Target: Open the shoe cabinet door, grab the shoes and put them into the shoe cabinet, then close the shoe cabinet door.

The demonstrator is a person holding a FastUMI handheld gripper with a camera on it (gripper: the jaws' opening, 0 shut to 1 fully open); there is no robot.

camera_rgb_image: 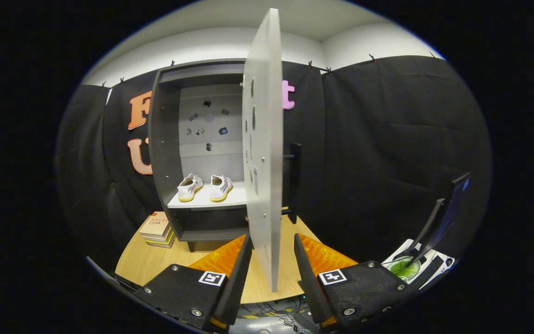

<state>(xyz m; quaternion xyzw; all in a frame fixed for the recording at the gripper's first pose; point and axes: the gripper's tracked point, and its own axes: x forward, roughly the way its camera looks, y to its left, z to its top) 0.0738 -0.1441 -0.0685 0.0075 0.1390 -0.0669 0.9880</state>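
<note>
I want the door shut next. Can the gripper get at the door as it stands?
Probably yes: the open gripper already straddles the door edge, nothing between. Shoes sit on the shelf, clear of the swing.

door: pale grey flat cabinet door (262, 148) swung out edge-on, standing betw spread gripper (272, 260) fingers, neither touching | opening: dark shoe cabinet (165, 153) free left of door | shelf: pair of white sneakers (204, 187) takes front | table: book stack (157, 229) left of cabinet base
</note>
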